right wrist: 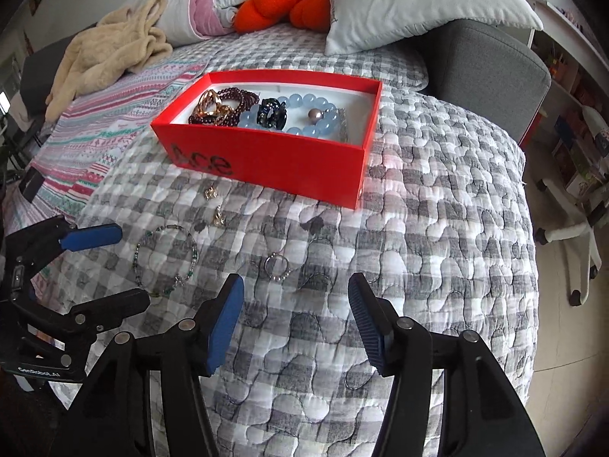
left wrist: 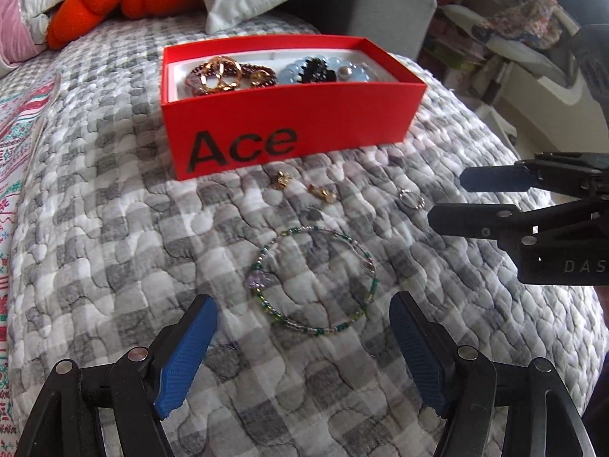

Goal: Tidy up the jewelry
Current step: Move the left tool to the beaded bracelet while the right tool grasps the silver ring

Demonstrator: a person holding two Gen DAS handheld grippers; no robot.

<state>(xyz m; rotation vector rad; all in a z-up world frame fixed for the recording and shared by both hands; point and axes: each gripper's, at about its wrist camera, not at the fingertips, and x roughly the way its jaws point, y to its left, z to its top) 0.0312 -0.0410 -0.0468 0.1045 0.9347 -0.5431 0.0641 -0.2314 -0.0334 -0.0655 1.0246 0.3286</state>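
Observation:
A red box (left wrist: pixel 289 122) marked "Ace" sits on the grey checked quilt; it also shows in the right wrist view (right wrist: pixel 289 160). It holds bead bracelets, gold rings and a dark clip. On the quilt in front lie a green beaded bracelet (left wrist: pixel 318 280) (right wrist: pixel 165 261), two small gold pieces (left wrist: pixel 281 180) (left wrist: pixel 323 193) and a small silver ring (left wrist: pixel 411 198) (right wrist: pixel 277 266). My left gripper (left wrist: pixel 304 304) is open and empty just short of the bracelet. My right gripper (right wrist: pixel 297 289) is open and empty just short of the silver ring.
Pillows (right wrist: pixel 418 0), an orange plush (right wrist: pixel 289 0) and a beige garment (right wrist: pixel 110 49) lie behind the box. A grey armrest (right wrist: pixel 491 76) stands at the back right. The quilt's edge (right wrist: pixel 529 266) drops to the floor on the right, by a chair base (right wrist: pixel 571 236).

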